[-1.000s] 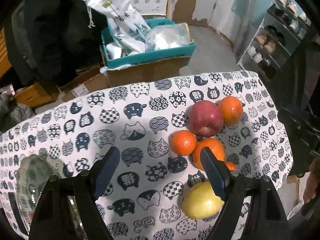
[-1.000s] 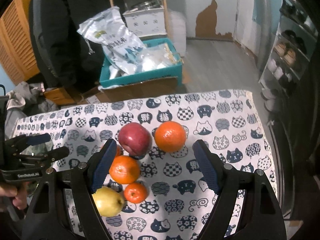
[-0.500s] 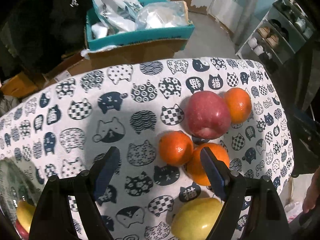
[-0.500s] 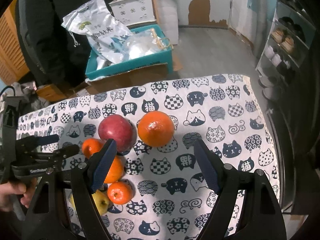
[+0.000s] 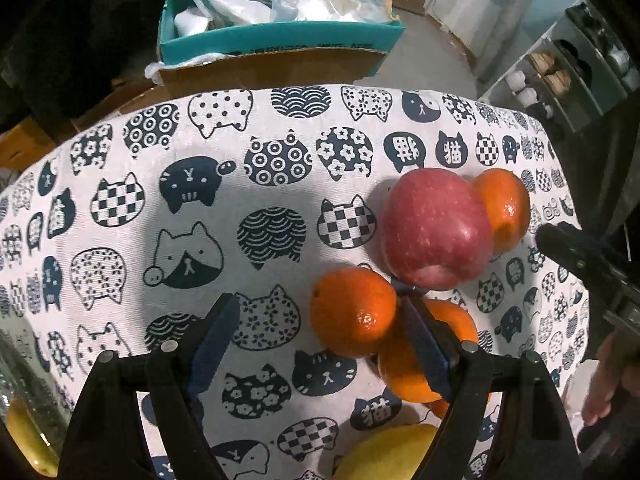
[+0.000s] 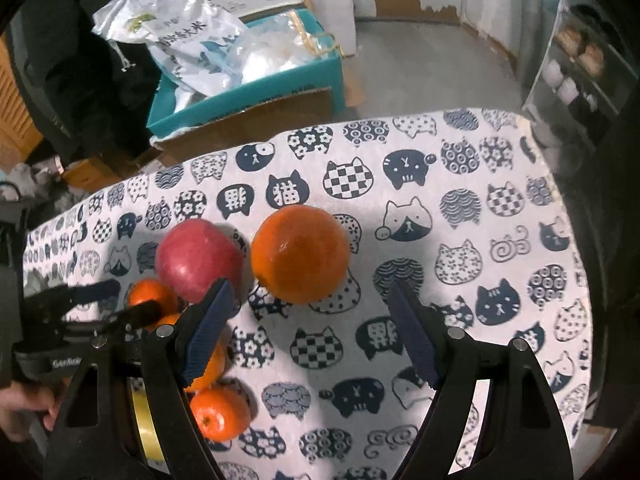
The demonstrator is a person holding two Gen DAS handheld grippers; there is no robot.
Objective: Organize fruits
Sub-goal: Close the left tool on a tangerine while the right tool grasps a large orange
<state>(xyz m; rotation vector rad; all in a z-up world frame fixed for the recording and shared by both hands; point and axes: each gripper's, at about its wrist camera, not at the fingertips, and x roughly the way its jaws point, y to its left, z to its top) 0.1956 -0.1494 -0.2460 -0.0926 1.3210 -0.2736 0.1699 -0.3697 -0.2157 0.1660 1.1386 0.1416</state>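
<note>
Fruit lies on a table under a cat-print cloth (image 5: 200,208). In the left wrist view, my open left gripper (image 5: 316,332) has a small orange (image 5: 352,312) between its fingers, nearer the right one. A red apple (image 5: 434,228), a far orange (image 5: 504,208), a second orange (image 5: 412,368) and a yellow pear (image 5: 384,456) lie around it. In the right wrist view, my open right gripper (image 6: 308,332) is just short of a big orange (image 6: 300,254), beside the red apple (image 6: 198,258). A small orange (image 6: 218,414) lies lower left.
A glass bowl (image 5: 20,420) holding a yellow fruit sits at the table's left edge. Behind the table stands a teal box (image 5: 276,40) with plastic bags on cardboard. A shoe rack (image 5: 560,76) is at the right. The left gripper (image 6: 104,308) shows in the right wrist view.
Both grippers moved forward and down toward the fruit. The small orange now lies between the left fingers; the big orange is closer to the right gripper. Both stayed open.
</note>
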